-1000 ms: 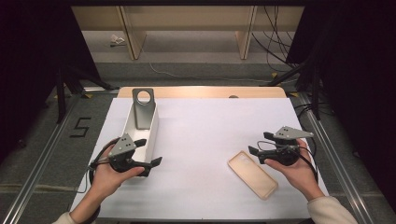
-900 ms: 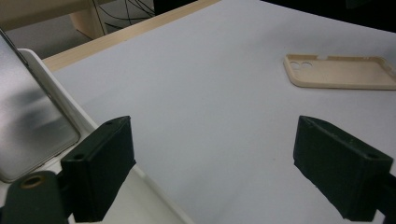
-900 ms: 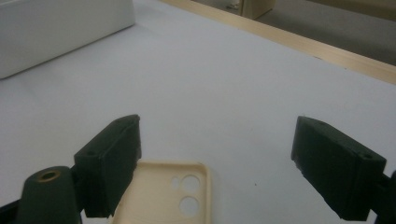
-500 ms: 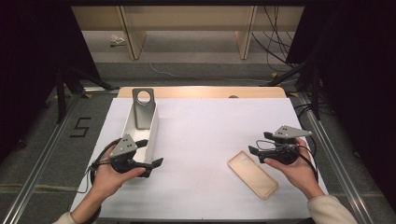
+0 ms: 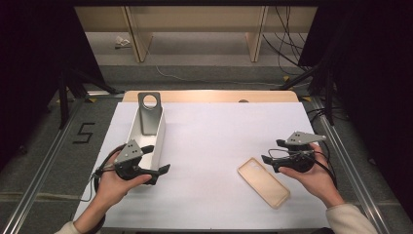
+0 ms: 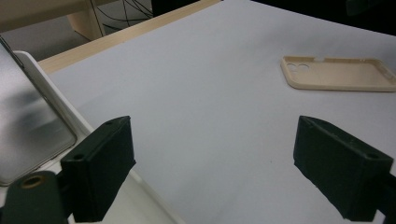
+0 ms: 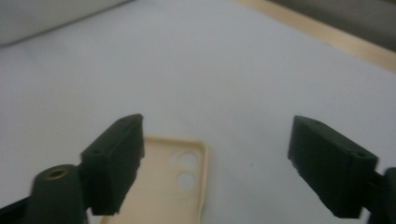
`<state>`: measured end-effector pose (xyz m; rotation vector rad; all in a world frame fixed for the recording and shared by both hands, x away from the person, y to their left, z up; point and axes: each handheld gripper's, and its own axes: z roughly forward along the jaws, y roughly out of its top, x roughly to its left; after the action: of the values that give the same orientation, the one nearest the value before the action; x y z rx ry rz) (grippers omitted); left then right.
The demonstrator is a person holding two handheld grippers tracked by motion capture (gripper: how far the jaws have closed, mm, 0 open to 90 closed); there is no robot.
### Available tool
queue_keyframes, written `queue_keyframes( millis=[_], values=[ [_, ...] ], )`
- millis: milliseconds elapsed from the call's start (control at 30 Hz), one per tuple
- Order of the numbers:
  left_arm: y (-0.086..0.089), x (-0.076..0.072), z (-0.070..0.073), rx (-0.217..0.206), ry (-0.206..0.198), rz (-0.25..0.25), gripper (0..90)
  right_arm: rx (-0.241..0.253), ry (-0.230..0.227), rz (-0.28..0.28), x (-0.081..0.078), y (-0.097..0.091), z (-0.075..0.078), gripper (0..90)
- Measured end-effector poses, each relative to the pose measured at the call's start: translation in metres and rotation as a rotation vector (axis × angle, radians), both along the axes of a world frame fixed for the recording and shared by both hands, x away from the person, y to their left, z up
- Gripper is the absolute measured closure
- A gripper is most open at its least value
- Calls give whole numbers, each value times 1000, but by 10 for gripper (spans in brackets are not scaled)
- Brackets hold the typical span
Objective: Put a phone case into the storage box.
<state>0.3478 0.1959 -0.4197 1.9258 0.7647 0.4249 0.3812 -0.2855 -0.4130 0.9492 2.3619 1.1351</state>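
Not much has shifted between the earlier looks and this one: both hands sit where they were, and the case point(image 5: 263, 181) lies in the same spot on the white worktop point(image 5: 219, 141), flat, open side up, its camera holes at the end nearer the tray. The one real change is in the right tool point(image 5: 271, 151): its jaws have just been closing a little, though they are spread wide even so, and nothing is between them. From the right gripper view the case point(image 7: 163, 186) lies just below and ahead of that tool, its holed end reaching in under the left jaw, untouched.

The left tool point(image 5: 157, 158) rests at the near end of the tray point(image 5: 158, 141), also spread and empty (one jaw sits over the tray's rim). A phone point(image 5: 148, 113) leans upright inside the tray at its far end, well apart from the case.

I'd read the small narrowing as the right hand sizing its jaws to the case before going down for it, so the pick-up looks about to begin, not yet made.
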Motion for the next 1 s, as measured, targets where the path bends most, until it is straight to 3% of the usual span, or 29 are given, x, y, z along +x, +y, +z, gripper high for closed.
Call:
queue_keyframes(
  millis=[67,200,300,367,433,533,700,867,1000],
  values=[
    [0,0,-1,1,2,2,119,-61,29,27,-2,-1,-1,369],
    [1,-1,1,3,-1,6,120,-188,103,36,-5,-5,-3,747],
    [1,-1,2,1,-6,7,120,-268,195,54,-7,-11,-1,889],
    [0,-1,2,-1,-6,7,120,-338,257,87,-10,-15,0,900],
    [0,-1,2,1,-6,4,120,-390,291,77,-12,-19,1,900],
    [0,-1,2,2,-5,4,121,-453,352,56,-12,-25,-2,900],
    [0,-1,2,0,-4,5,122,-538,490,96,-13,-29,-17,900],
    [0,-1,1,4,-1,2,122,-570,537,115,-13,-25,-24,900],
    [1,-1,1,3,0,2,122,-593,545,127,-14,-22,-27,900]
  ],
)
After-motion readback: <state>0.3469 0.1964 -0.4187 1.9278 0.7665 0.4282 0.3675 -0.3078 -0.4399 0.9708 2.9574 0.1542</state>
